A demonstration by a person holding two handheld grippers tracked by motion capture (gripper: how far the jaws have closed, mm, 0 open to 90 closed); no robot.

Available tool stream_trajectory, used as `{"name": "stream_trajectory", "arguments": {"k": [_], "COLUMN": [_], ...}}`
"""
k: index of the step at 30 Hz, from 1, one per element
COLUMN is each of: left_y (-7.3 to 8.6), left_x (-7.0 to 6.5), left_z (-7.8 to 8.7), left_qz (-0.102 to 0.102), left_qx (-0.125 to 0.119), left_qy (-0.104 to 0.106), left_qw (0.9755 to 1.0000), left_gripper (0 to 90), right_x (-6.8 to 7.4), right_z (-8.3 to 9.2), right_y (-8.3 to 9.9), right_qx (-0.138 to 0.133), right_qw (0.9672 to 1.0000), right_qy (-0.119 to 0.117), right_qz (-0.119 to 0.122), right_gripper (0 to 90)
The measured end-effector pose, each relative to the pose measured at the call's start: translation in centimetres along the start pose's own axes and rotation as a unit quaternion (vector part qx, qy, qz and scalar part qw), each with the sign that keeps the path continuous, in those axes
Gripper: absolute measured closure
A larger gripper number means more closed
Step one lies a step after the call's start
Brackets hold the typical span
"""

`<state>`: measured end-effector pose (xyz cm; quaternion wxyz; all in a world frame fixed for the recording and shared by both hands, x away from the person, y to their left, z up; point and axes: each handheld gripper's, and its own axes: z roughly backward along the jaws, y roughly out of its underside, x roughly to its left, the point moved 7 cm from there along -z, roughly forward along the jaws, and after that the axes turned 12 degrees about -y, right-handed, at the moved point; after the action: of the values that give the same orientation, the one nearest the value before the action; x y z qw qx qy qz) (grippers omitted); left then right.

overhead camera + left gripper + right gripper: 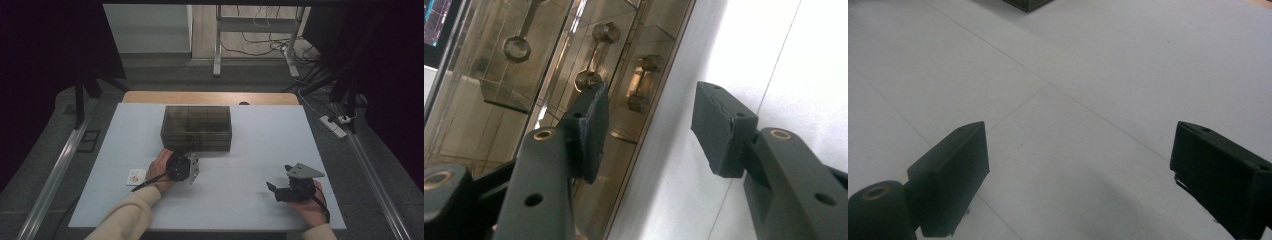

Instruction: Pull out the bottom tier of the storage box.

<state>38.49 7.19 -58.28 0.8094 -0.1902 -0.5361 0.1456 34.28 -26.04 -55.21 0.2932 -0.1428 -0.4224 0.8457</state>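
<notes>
A smoky see-through box [196, 127] with inner dividers stands at the middle back of the white table top [260, 145]. My left gripper [191, 149] lies turned on its side against the box's front wall, a hand around it. In the left gripper view, my left gripper [651, 107] is open. One pad [591, 125] sits in front of the box [524, 90], the other pad [719, 130] over the white surface, and neither presses on anything. Knob-ended metal pieces [596, 55] show through the wall. My right gripper [279, 177] [1080, 132] rests open on the table at the front right, holding nothing.
A small printed card [135, 176] lies on the table left of the left hand. A wooden edge [210, 97] runs behind the white top. A corner of the box [1028, 4] shows far ahead of the right jaws. Desk legs and cables [260, 35] stand on the floor beyond.
</notes>
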Motion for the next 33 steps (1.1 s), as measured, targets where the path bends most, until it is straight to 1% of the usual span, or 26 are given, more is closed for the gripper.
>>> {"name": "stream_trajectory", "arguments": {"k": [2, 7, 8, 14, 15, 23, 24, 25, 26, 27, 28, 29, 30, 33], "left_y": [-0.02, -0.06, -0.13, -0.15, -0.09, -0.12, -0.13, -0.09, -0.10, -0.18, -0.19, -0.20, -0.13, -0.16], "left_x": [-0.04, -0.12, -0.21, -0.23, -0.14, -0.24, -0.26, -0.21, -0.21, -0.32, -0.32, -0.33, -0.24, -0.28], "left_z": [-0.06, -0.20, -0.29, -0.48, -0.44, -0.74, -0.77, -0.74, -0.77, -0.84, -0.86, -0.89, -0.84, -0.89], "left_qz": [0.003, -0.001, 0.005, 0.005, -0.001, 0.004, 0.004, -0.002, -0.003, 0.003, 0.003, 0.002, -0.006, -0.005], "left_qx": [0.000, 0.002, -0.001, 0.001, 0.006, 0.006, 0.007, 0.010, 0.010, 0.006, 0.007, 0.007, 0.012, 0.012], "left_qy": [0.000, 0.001, -0.001, -0.004, -0.003, -0.009, -0.010, -0.011, -0.011, -0.012, -0.013, -0.014, -0.014, -0.015], "left_qw": [1.0000, 1.0000, 1.0000, 1.0000, 1.0000, 0.9999, 0.9999, 0.9999, 0.9999, 0.9999, 0.9999, 0.9999, 0.9998, 0.9998], "left_gripper": [48.4, 49.0, 49.2, 50.7, 51.1, 53.3, 53.4, 53.9, 54.3, 54.5, 54.6, 55.2, 55.6, 56.0], "right_x": [-0.02, -0.01, -0.02, -0.02, -0.02, -0.02, -0.03, -0.03, -0.04, -0.04, -0.03, -0.03, -0.02, -0.01], "right_z": [0.02, 0.01, 0.02, 0.03, 0.02, 0.04, 0.05, 0.05, 0.06, 0.06, 0.07, 0.06, 0.06, 0.07], "right_y": [0.01, 0.01, 0.00, 0.01, 0.01, 0.02, 0.02, 0.02, 0.02, 0.02, 0.01, 0.01, 0.01, 0.01], "right_qx": [0.000, 0.000, 0.000, 0.000, 0.000, 0.000, 0.000, 0.000, 0.000, 0.000, 0.000, 0.000, 0.000, 0.000], "right_qw": [1.0000, 1.0000, 1.0000, 1.0000, 1.0000, 1.0000, 1.0000, 1.0000, 1.0000, 1.0000, 1.0000, 1.0000, 1.0000, 1.0000], "right_qy": [0.000, 0.000, 0.000, 0.000, 0.000, 0.000, 0.000, 0.000, 0.000, 0.000, 0.000, 0.000, 0.000, 0.000], "right_qz": [0.000, 0.000, 0.000, 0.000, 0.000, 0.000, -0.001, -0.001, -0.001, 0.000, 0.000, 0.000, 0.000, -0.001], "right_gripper": [8.5, 8.5, 8.5, 8.5, 8.5, 8.5, 8.5, 8.5, 8.5, 8.5, 8.5, 8.5, 8.5, 8.5]}}
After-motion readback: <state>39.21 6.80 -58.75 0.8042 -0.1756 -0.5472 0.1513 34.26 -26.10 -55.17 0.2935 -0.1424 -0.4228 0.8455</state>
